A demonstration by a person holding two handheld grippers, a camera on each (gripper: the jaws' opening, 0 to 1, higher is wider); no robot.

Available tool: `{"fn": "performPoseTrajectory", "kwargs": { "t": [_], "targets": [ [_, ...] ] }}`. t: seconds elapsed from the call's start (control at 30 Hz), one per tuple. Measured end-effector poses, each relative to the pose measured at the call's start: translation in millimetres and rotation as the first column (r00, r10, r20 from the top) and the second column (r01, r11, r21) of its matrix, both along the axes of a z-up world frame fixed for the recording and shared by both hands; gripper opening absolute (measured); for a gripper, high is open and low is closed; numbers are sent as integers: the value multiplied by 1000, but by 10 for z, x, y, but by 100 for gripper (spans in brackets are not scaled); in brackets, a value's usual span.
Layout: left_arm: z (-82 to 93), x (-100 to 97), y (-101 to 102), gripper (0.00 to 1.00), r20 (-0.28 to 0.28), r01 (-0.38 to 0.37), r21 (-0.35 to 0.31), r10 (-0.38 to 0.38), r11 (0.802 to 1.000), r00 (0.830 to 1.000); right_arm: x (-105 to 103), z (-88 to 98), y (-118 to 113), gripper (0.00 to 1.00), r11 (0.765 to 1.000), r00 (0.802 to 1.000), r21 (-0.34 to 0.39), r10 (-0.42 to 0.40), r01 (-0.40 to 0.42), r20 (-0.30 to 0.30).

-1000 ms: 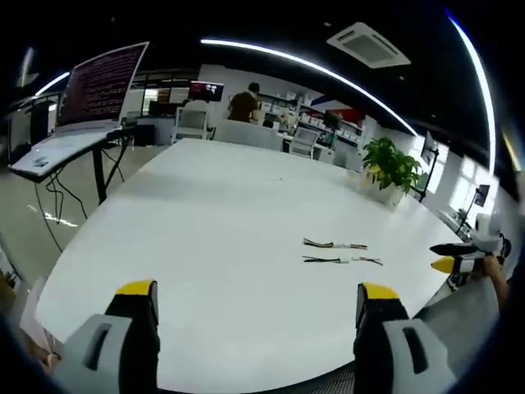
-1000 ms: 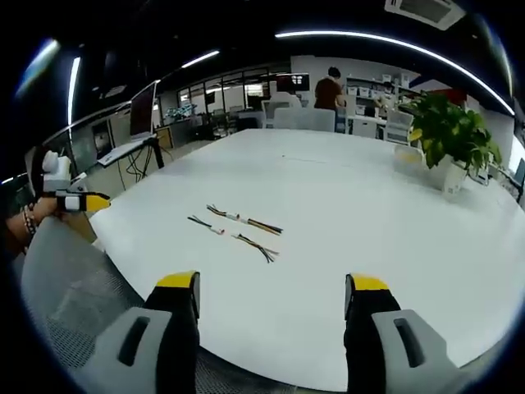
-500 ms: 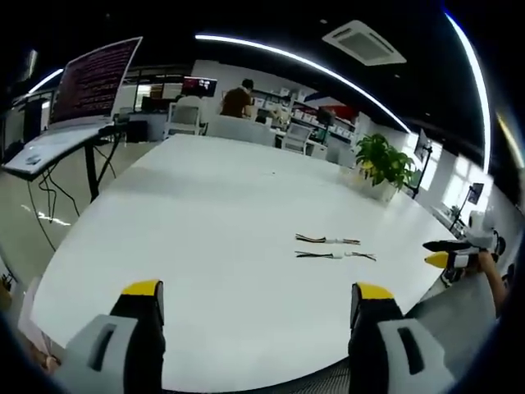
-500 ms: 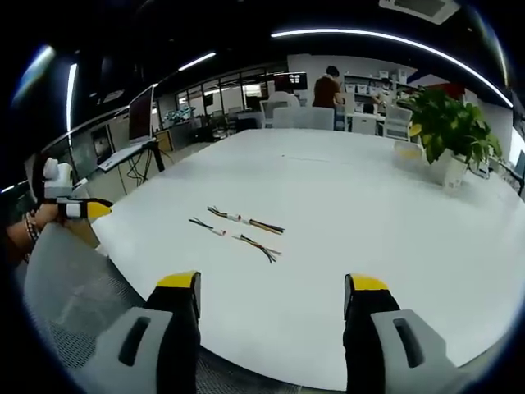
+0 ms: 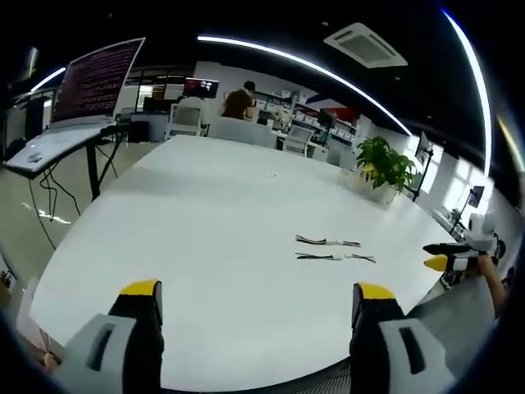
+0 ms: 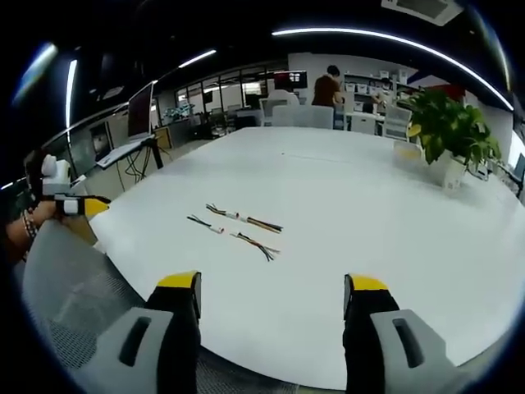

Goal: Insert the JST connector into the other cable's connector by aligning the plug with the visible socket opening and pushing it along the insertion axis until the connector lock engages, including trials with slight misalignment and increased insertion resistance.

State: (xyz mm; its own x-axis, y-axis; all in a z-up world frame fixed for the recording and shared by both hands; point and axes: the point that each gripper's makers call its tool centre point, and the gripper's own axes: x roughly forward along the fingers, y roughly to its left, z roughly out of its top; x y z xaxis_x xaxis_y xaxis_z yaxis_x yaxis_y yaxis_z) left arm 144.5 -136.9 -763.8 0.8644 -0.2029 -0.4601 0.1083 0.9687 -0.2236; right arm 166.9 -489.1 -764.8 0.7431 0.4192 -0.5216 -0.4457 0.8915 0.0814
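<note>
- Left gripper view: the two cables (image 5: pixel 332 249) lie side by side on the white table (image 5: pixel 205 222), too small to tell plug from socket or whether the connectors are joined.
- The left gripper (image 5: pixel 254 300) has its yellow-tipped jaws spread wide, holding nothing, above the near table edge and well apart from the cables.
- The right gripper (image 5: pixel 447 254) enters at the right edge, partly cut off; its opening cannot be read here.
- A potted plant (image 5: pixel 387 168) stands beyond the cables; a monitor (image 5: pixel 98 82) sits on a side desk at left.
- Right gripper view: the cables (image 6: pixel 238 230) lie near mid-table, fine detail unreadable.
- The right gripper (image 6: pixel 272 295) is wide open and empty, short of the cables.
- The left gripper (image 6: pixel 78 205) shows at the left edge, held in a hand (image 6: pixel 33 217).
- The plant (image 6: pixel 447 127) stands far right.
</note>
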Motion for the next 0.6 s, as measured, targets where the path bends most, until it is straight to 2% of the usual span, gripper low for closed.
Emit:
{"fn": "performPoseTrajectory", "kwargs": {
  "t": [0.1,0.23,0.6],
  "targets": [
    [-25,-8,-3,94,-14,8,15,-7,1000,1000,2,-7,3,69,1000,1000,-8,8,-8,0],
    [0,5,9,94,2,-4,2,4,1000,1000,7,-15,13,69,1000,1000,-15,24,-24,0],
    [-38,-14,37,94,-17,-17,7,17,1000,1000,13,-7,5,68,1000,1000,-16,26,-26,11]
  ]
}}
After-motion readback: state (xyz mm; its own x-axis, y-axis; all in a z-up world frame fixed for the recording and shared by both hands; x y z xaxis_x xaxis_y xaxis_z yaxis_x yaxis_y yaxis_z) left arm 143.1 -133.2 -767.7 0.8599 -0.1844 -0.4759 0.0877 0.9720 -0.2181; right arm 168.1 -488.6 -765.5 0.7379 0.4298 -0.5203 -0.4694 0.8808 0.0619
